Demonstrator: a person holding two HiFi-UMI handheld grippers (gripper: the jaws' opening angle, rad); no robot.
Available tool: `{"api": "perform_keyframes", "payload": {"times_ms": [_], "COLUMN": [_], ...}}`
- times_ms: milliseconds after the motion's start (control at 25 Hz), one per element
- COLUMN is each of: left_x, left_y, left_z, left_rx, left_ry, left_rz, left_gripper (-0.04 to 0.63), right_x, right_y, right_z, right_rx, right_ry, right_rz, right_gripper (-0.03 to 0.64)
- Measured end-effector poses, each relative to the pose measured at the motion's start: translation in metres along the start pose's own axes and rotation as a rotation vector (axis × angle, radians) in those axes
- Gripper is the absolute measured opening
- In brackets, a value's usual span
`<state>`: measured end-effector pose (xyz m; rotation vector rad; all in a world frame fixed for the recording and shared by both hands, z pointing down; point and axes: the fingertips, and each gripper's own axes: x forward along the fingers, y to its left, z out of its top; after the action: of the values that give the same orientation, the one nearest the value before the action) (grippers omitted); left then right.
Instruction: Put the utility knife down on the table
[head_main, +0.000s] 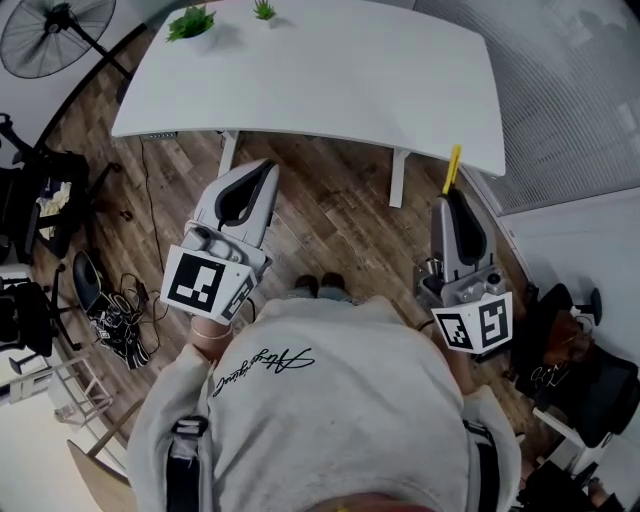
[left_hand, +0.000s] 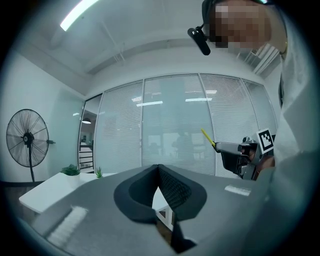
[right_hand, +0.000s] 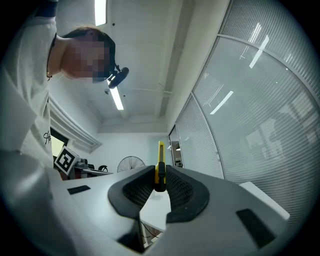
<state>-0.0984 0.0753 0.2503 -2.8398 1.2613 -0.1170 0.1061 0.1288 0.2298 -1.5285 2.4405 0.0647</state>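
Left tongs (head_main: 263, 172): the two dark pads meet at the tips, with nothing between them. They are held level in front of the person, over the wooden floor (head_main: 330, 200) and short of the worktop's near edge.
Right tongs (head_main: 452, 197): closed narrowly on the utility knife (head_main: 452, 168), with the pads pressing on its sides.
Utility knife: yellow with a black part at the grip. It stands on edge between the pads, and its slim yellow body sticks out past the tips. In the head view its far end shows against the near right edge of the worktop (head_main: 330, 70). It is held in the air and does not lie on the worktop.
Worktop: white, with a rounded outline on white legs, standing ahead of both tongs.
On the worktop: two small potted plants (head_main: 190, 22) at the far left edge, well apart from the knife.
Marker cubes: one sits at the rear of each pair of tongs, close to the person's chest. The left cube (head_main: 205, 283) lies nearer the camera.
Surroundings: a standing fan (head_main: 55, 35) is left of the worktop, and a blind-covered glass wall (head_main: 570, 90) is to its right.
Person: wears a light sweatshirt (head_main: 320, 400), with one hand behind each pair of tongs.
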Motion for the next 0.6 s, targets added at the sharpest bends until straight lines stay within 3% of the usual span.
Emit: {"api": "perform_keyframes", "payload": {"times_ms": [600], "left_x": [0.013], "left_y": [-0.003], "left_z": [-0.008], "left_rx": [-0.003], "left_ry": [0.008], "left_rz": [0.041], "left_gripper": [-0.015], "right_x": [0.001], "right_y": [-0.018], "right_z": [-0.007], "right_rx": [0.013], "right_ry": [0.008], "right_rz": [0.031], "right_gripper": [0.066]}}
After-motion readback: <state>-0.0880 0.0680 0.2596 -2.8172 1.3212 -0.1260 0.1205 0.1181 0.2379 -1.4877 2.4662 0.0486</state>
